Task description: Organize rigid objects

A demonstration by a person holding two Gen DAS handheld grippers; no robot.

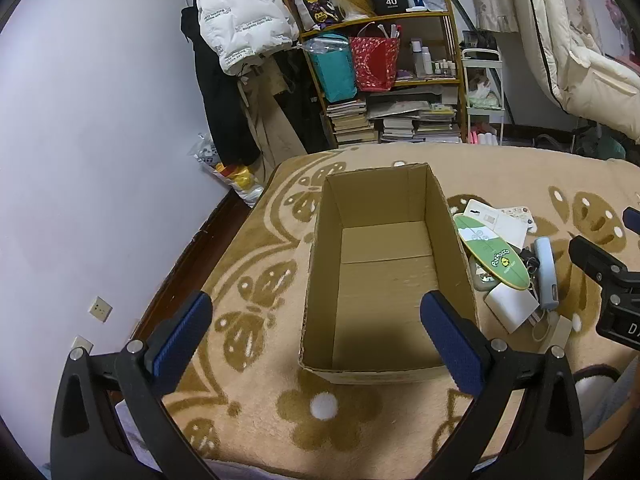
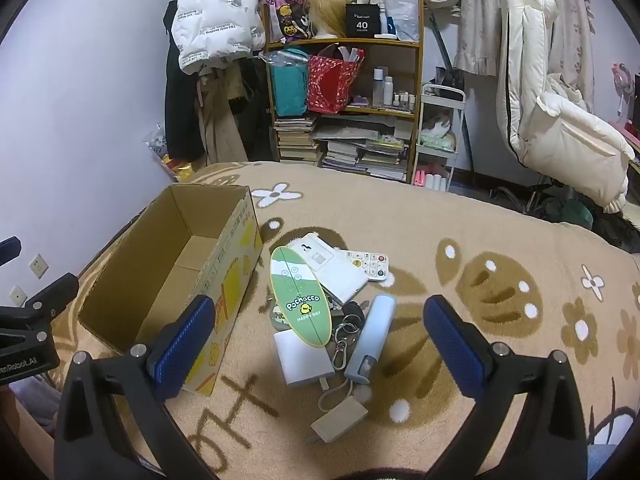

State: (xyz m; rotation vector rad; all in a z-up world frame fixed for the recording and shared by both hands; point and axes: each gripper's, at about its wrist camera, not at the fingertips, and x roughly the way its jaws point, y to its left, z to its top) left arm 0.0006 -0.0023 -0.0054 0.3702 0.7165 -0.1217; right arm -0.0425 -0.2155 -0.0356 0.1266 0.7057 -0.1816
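Observation:
An open, empty cardboard box (image 1: pixel 384 272) stands on the flowered blanket; it also shows in the right wrist view (image 2: pixel 168 268). Right of it lies a pile: a green oval Pochacco board (image 2: pixel 298 296), a white flat box (image 2: pixel 332 268), a white remote (image 2: pixel 370 266), a white block (image 2: pixel 304 356), a pale blue cylinder (image 2: pixel 372 336), keys (image 2: pixel 348 326) and a charger with cable (image 2: pixel 340 420). My left gripper (image 1: pixel 316 336) is open over the box's near end. My right gripper (image 2: pixel 320 340) is open above the pile.
The blanket (image 2: pixel 500 248) covers a bed. A wall (image 1: pixel 100 140) is at the left, with sockets (image 1: pixel 99 309) low down. Behind stand a cluttered shelf (image 2: pixel 352 100) with bags and books, hanging coats (image 2: pixel 216 12) and a white cart (image 2: pixel 438 136).

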